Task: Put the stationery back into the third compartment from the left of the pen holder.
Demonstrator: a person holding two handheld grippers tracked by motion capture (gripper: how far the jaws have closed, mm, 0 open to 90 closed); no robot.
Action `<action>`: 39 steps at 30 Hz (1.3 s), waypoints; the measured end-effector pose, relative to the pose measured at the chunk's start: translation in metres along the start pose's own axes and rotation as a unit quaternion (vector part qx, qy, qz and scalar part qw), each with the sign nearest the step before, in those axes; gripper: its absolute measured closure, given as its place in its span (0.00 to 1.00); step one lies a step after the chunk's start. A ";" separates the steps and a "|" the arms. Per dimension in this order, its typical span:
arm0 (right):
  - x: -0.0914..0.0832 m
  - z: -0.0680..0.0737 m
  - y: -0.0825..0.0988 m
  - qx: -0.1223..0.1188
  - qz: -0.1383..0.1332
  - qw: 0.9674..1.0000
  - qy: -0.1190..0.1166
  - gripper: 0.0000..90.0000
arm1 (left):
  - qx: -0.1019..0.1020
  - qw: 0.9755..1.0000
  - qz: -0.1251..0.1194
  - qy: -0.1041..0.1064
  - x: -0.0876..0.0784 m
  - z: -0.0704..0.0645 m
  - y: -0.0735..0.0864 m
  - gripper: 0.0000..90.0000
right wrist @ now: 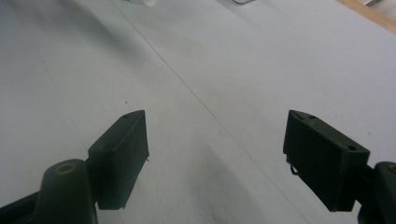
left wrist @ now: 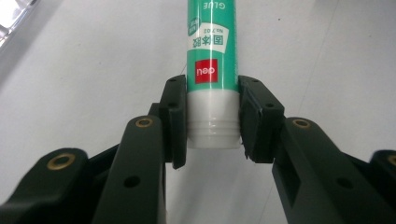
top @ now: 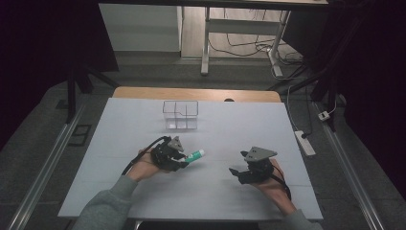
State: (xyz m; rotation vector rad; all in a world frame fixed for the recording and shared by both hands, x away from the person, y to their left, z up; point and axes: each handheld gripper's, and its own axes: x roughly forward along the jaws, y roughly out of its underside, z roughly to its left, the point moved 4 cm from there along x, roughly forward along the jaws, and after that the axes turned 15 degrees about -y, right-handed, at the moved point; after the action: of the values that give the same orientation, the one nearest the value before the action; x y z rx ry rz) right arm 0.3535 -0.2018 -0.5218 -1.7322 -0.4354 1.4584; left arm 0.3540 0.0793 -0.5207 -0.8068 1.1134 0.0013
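Glue stick (top: 195, 155) is being held in the left tongs (top: 184, 160) in the high view, clamped by its white end so the green body is sticking out to the right and a bit away from the person, roughly level above the white worktop (top: 143, 191). The left hand (top: 143, 167) is being kept near the middle of the worktop, slightly left. A clear divided box (top: 180, 115) is sitting farther back, well apart from the stick. The right tongs (top: 235, 171) are being carried in the right hand (top: 273, 184) over on the right, pointing left toward the stick but well apart from it, with nothing between the jaws.

Left gripper view: the glue stick (left wrist: 211, 70) is being squeezed between the two black pads (left wrist: 175, 119), which are pressing on either side of the white base, so the tongs are closed on it. The green label with a red patch is running up and away from the jaws. Only bare white worktop (left wrist: 93, 56) is being seen under it, so the stick looks lifted off the surface, though how far can't be told.

Right gripper view: the right tongs (right wrist: 217, 158) are being held wide open, nothing gripped, just the worktop (right wrist: 224, 70) between the jaws. A strip of wooden edge (right wrist: 369, 14) is peeking in at the top right.
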 end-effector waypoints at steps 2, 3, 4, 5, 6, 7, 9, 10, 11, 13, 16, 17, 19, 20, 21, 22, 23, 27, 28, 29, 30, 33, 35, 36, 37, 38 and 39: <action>0.004 0.002 -0.005 -0.008 0.003 1.000 -0.005 0.25 | 0.003 1.000 -0.001 0.002 0.001 -0.002 -0.003 0.72; 0.004 0.002 -0.005 -0.008 0.003 1.000 -0.005 0.25 | 0.004 1.000 -0.002 0.003 0.001 -0.004 -0.004 0.72; 0.007 0.004 -0.008 -0.010 0.002 1.000 -0.009 0.26 | 0.004 1.000 -0.003 0.004 0.001 -0.005 -0.005 0.72; 0.008 0.004 -0.009 -0.012 0.005 1.000 -0.011 0.27 | 0.007 1.000 -0.004 0.005 0.001 -0.006 -0.006 0.72; 0.010 0.005 -0.011 -0.011 0.007 1.000 -0.015 0.27 | 0.007 1.000 -0.004 0.006 0.001 -0.007 -0.007 0.72; 0.012 0.006 -0.013 -0.013 0.010 1.000 -0.018 0.27 | 0.009 1.000 -0.005 0.007 0.002 -0.007 -0.008 0.72; 0.014 0.006 -0.013 -0.015 0.010 1.000 -0.018 0.27 | 0.010 1.000 -0.004 0.008 0.002 -0.008 -0.009 0.72; 0.015 0.006 -0.014 -0.016 0.013 1.000 -0.019 0.27 | 0.011 1.000 -0.005 0.007 0.003 -0.008 -0.009 0.72; 0.017 0.007 -0.016 -0.018 0.016 1.000 -0.020 0.27 | 0.011 1.000 -0.005 0.007 0.003 -0.008 -0.009 0.72; 0.017 0.007 -0.016 -0.020 0.016 0.999 -0.021 0.27 | 0.011 1.000 -0.005 0.009 0.003 -0.009 -0.010 0.72; 0.020 0.009 -0.019 -0.023 0.023 0.999 -0.029 0.29 | 0.014 1.000 -0.005 0.010 0.004 -0.011 -0.012 0.72; 0.020 0.009 -0.020 -0.026 0.026 0.999 -0.029 0.29 | 0.014 1.000 -0.005 0.011 0.004 -0.011 -0.012 0.72; 0.022 0.009 -0.020 -0.030 0.030 0.999 -0.030 0.29 | 0.017 1.000 -0.004 0.013 0.005 -0.012 -0.013 0.72; 0.022 0.009 -0.020 -0.030 0.030 0.999 -0.030 0.29 | 0.018 1.000 -0.003 0.014 0.006 -0.013 -0.014 0.72; 0.024 0.010 -0.021 -0.033 0.034 0.998 -0.032 0.29 | 0.019 1.000 -0.003 0.014 0.007 -0.014 -0.014 0.72; 0.025 0.011 -0.021 -0.036 0.035 0.998 -0.034 0.29 | 0.021 1.000 -0.003 0.016 0.007 -0.014 -0.015 0.72; 0.025 0.011 -0.021 -0.036 0.035 0.998 -0.034 0.29 | 0.022 1.000 -0.003 0.016 0.008 -0.015 -0.016 0.72; 0.029 0.013 -0.023 -0.045 0.041 0.997 -0.035 0.29 | 0.028 0.999 -0.001 0.024 0.011 -0.019 -0.018 0.72; 0.031 0.014 -0.024 -0.050 0.043 0.997 -0.037 0.29 | 0.029 0.999 0.000 0.025 0.011 -0.020 -0.019 0.72; 0.031 0.014 -0.024 -0.050 0.043 0.997 -0.037 0.29 | 0.030 0.999 0.001 0.026 0.012 -0.020 -0.019 0.72; 0.032 0.015 -0.025 -0.049 0.043 0.997 -0.037 0.29 | 0.032 0.999 0.001 0.028 0.013 -0.021 -0.020 0.72; 0.034 0.016 -0.029 -0.062 0.048 0.996 -0.038 0.29 | 0.037 0.999 0.004 0.032 0.016 -0.024 -0.023 0.72; 0.036 0.017 -0.033 -0.067 0.049 0.996 -0.042 0.29 | 0.043 0.998 0.005 0.035 0.017 -0.026 -0.024 0.72; 0.039 0.019 -0.036 -0.080 0.059 0.994 -0.043 0.29 | 0.045 0.998 0.005 0.038 0.017 -0.027 -0.025 0.72; 0.039 0.019 -0.036 -0.080 0.059 0.994 -0.043 0.29 | 0.048 0.998 0.005 0.039 0.018 -0.029 -0.026 0.72; 0.040 0.019 -0.037 -0.085 0.064 0.993 -0.043 0.29 | 0.051 0.998 0.006 0.041 0.018 -0.030 -0.027 0.72; 0.042 0.020 -0.038 -0.088 0.065 0.993 -0.048 0.30 | 0.055 0.998 0.006 0.042 0.019 -0.032 -0.028 0.72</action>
State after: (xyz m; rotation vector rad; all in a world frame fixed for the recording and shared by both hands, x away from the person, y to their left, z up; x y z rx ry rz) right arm 0.3549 -0.1419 -0.5207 -1.8640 -0.5224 1.6434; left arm 0.3484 0.0333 -0.5254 -0.7073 1.1869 -0.0826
